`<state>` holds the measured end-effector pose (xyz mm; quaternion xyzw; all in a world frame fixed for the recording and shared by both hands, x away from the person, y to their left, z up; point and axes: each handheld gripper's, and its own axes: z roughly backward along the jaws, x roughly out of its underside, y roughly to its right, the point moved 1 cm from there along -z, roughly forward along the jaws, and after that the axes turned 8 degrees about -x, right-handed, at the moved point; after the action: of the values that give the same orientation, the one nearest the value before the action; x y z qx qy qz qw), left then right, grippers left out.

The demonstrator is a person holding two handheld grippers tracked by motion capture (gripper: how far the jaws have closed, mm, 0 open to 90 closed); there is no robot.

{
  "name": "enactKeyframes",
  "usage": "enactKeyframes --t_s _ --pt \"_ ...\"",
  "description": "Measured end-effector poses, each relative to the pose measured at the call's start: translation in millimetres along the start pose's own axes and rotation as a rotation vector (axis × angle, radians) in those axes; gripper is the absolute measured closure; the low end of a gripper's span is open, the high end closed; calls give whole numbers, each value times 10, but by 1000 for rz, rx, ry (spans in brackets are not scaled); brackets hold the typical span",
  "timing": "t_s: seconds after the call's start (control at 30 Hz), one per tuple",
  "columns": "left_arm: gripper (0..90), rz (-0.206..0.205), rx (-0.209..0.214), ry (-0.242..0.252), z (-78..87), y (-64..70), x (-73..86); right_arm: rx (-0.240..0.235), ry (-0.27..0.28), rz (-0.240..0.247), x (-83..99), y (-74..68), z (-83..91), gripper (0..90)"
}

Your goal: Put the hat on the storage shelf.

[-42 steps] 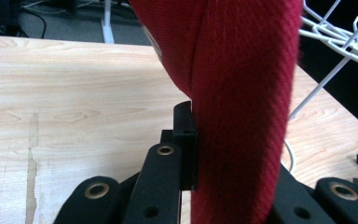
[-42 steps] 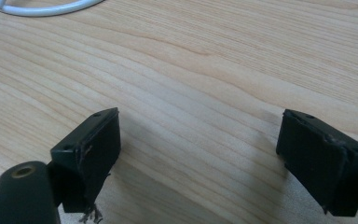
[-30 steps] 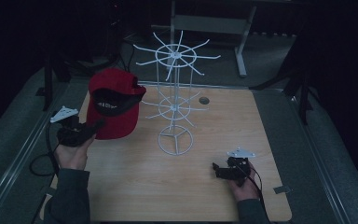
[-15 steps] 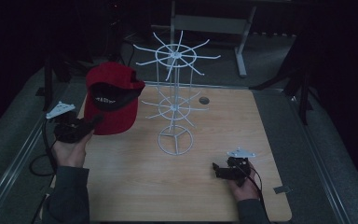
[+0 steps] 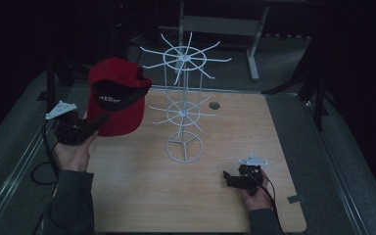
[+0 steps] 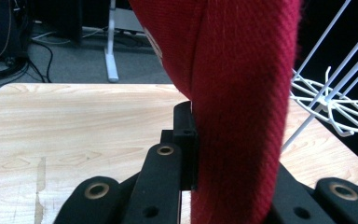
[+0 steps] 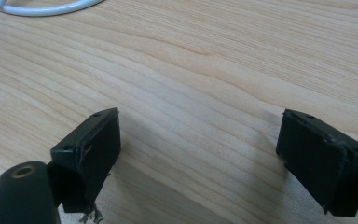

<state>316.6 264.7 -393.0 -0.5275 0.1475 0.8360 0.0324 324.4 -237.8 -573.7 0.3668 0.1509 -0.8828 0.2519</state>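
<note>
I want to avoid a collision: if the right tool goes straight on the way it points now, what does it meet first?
Probably the round base of the white wire rack, across bare wooden table. The right tool is open and empty, pointing low over the wood; depth is uncertain.

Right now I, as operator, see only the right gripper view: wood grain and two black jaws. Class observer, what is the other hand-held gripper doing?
Observer: The left hand-held gripper is shut on a red cap, held above the table's left edge.
Operator: What stands near the cap?
Observer: A white wire display rack at mid-table, to the cap's right.
Operator: Where does my gripper sit?
Observer: The right hand-held gripper is open, low over the table's near right part, holding nothing.
</note>
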Motion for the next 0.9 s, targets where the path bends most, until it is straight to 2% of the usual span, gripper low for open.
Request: enactKeyframes --t_s 0.37,0.9 --pt "849 5 4 21 16 16 -93 0 1 -1 0 -1 -1 134" --pt "849 35 23 51 20 30 -227 1 1 1 0 1 0 134"
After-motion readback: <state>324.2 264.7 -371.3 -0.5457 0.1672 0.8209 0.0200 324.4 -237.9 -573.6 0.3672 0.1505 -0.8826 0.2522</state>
